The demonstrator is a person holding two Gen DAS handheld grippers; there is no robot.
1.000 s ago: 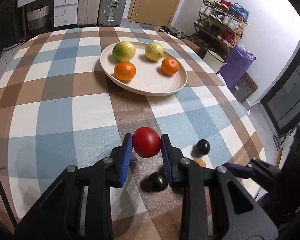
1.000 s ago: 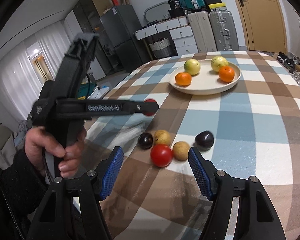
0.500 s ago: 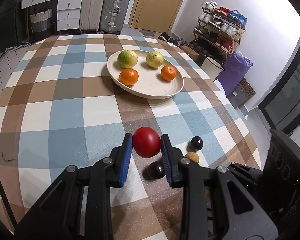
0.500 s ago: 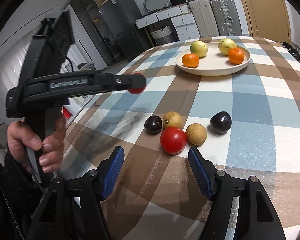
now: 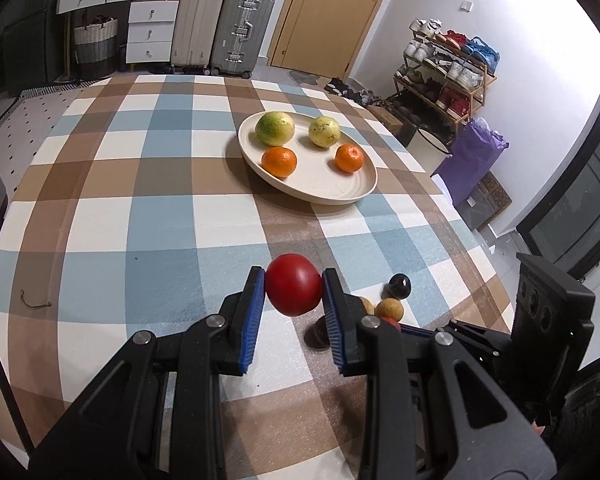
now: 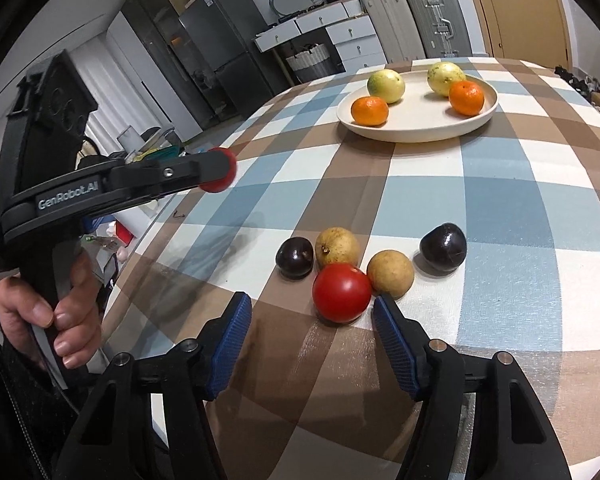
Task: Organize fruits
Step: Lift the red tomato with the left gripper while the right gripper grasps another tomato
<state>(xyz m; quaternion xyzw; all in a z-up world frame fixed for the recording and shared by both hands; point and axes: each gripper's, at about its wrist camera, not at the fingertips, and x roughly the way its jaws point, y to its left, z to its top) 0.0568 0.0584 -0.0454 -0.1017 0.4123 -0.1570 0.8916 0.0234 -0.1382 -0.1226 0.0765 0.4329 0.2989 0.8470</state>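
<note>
The left gripper (image 5: 294, 290) clamps a red tomato (image 5: 293, 289) between its blue pads, held above the checked tablecloth (image 5: 140, 216). The right gripper (image 6: 312, 332) is closing – nothing pressed yet – with a second tomato (image 6: 342, 292) just beyond its tips. Beside that lie two tan fruits and two dark plums (image 6: 443, 246). On the far side, the cream plate (image 6: 420, 128) holds two oranges and two green-yellow fruits
</note>
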